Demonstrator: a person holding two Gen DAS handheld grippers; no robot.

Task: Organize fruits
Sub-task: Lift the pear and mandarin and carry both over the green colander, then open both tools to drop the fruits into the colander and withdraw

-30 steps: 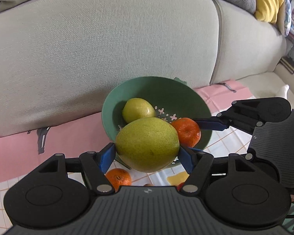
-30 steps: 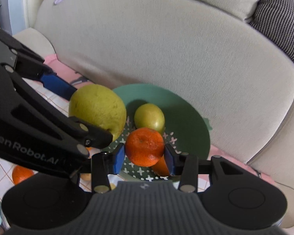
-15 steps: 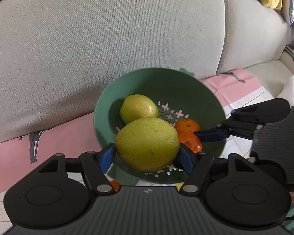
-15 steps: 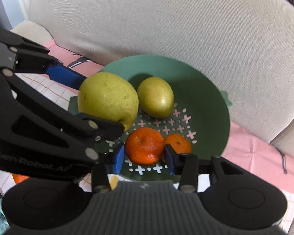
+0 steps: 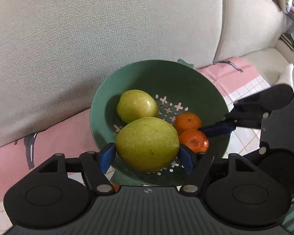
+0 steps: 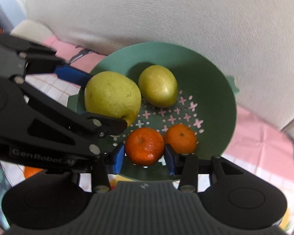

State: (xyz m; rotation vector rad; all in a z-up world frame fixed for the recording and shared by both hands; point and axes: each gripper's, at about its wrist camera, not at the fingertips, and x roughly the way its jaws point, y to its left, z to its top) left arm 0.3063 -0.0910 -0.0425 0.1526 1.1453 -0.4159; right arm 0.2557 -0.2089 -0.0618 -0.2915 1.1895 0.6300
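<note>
Left gripper clamps big pear over green bowl holding pear, two oranges.

bowl on the counter just before the sofa back, small pear and a tangerine in the bowl, large pear between left gripper fingers over the bowl, second tangerine between right gripper fingers, right of large pear

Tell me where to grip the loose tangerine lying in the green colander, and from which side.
Grip the loose tangerine across its widest middle, coming from above. It is a squat round fruit, stem dimple up, and the held tangerine presses one side, so set the fingers on the two free flanks.
</note>
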